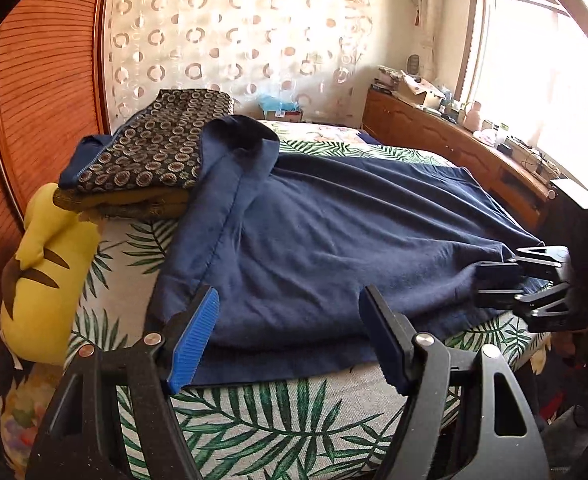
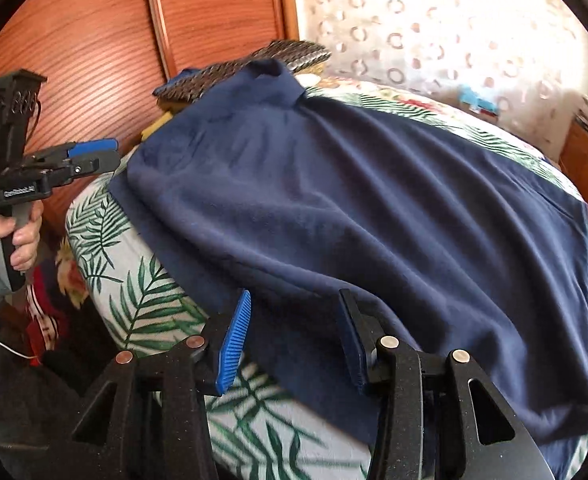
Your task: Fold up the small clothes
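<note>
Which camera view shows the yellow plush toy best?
The left wrist view shows it best: the yellow plush toy stands almost whole at the bed's left edge, beside the navy garment, with brown markings visible. In the right wrist view only a small yellow patch, probably the toy, shows behind the garment.

Your light is daylight from the window [image 1: 542, 80], which is blown out to pure white in the left wrist view, its glare washing over the cabinet top below it. The navy garment [image 1: 334, 232] away from the window reads dark, with soft shadows in its folds. In the right wrist view the curtain [image 2: 434, 32] is hazy and smeared with motion blur. Both views bow strongly at the edges, with black corners.
</note>
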`<state>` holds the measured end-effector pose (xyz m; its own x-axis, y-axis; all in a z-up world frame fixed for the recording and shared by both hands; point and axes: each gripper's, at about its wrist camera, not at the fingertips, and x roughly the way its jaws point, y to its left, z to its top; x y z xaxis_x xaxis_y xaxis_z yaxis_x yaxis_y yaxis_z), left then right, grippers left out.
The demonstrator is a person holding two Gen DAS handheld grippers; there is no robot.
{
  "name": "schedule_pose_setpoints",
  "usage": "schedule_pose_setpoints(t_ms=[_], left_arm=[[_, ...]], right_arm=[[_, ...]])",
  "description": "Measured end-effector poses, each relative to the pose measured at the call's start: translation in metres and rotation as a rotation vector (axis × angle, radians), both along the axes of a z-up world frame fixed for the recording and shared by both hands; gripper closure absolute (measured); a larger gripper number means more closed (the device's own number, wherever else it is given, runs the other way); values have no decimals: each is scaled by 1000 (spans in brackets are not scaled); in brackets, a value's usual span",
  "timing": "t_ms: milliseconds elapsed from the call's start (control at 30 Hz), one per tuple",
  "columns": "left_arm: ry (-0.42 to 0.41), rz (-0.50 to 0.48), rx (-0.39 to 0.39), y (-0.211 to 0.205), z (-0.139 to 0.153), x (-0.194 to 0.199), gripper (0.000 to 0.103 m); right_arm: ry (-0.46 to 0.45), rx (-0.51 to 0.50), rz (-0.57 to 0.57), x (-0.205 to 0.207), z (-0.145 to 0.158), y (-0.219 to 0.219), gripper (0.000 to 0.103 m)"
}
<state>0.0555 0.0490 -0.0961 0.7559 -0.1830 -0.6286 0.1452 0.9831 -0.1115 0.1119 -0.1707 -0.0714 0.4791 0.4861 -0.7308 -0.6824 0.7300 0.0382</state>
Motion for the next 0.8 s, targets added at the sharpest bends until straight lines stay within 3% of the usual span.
schedule_pose_setpoints(t_ms=[333, 400, 433, 700, 800], left_arm=[[14, 16, -28, 8, -4, 0, 29], [15, 19, -30, 9, -5, 0, 29], [14, 21, -31, 9, -5, 0, 29], [2, 39, -45, 18, 0, -2, 29], [0, 44, -51, 20, 0, -2, 29]], right_arm=[[-65, -100, 49, 11, -13, 32, 58], [-70, -104, 60, 7, -10, 29, 76], [-84, -120, 60, 4, -9, 28, 93], [36, 48, 87, -8, 21, 12, 95], [46, 56, 82, -12, 27, 8, 84]])
